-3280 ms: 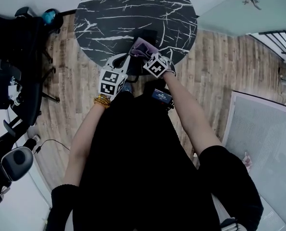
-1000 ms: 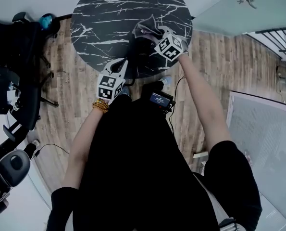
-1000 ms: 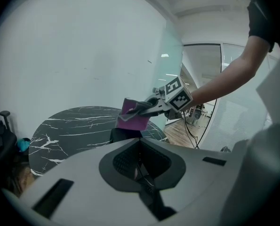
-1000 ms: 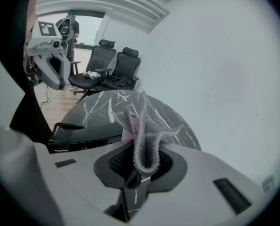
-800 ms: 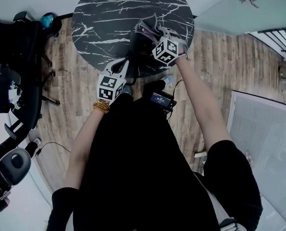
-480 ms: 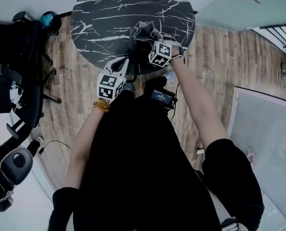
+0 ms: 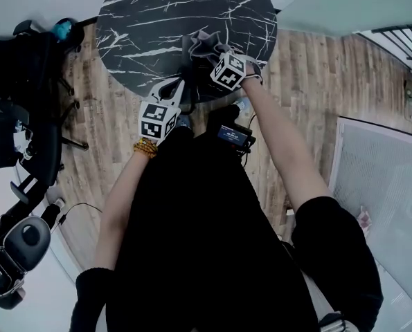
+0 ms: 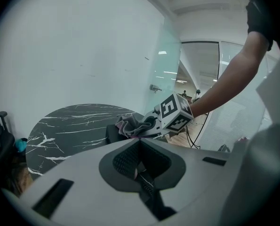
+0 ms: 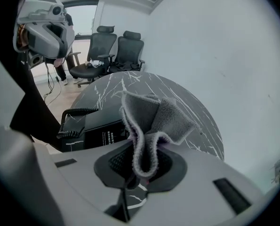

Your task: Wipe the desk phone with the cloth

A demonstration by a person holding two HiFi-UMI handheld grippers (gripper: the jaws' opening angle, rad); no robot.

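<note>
The black desk phone [image 7: 192, 77] sits at the near edge of the round black marble table [image 7: 143, 19]. Its body [image 9: 100, 132] and coiled cord [image 9: 73, 115] show in the right gripper view. My right gripper [image 7: 211, 52] is shut on the grey cloth [image 7: 203, 43], holding it over the phone's far right part. The cloth [image 9: 151, 119] rises bunched from between the jaws of that gripper [image 9: 140, 166]. My left gripper [image 7: 177, 87] is shut and points at the phone's near left edge. Nothing shows between the jaws of my left gripper [image 8: 139, 160]. From there the cloth [image 8: 132, 125] and right gripper [image 8: 151, 126] hang above the phone [image 8: 112, 133].
Black office chairs [image 7: 22, 81] stand left of the table on the wood floor, and two more [image 9: 114, 48] show beyond it. A teal object [image 7: 61, 28] lies by the table's left rim. A small device [image 7: 232, 135] with cables hangs at the person's waist.
My right gripper has drawn the cloth from the phone's far right back toward the near side and left. The left gripper has stayed in place.
</note>
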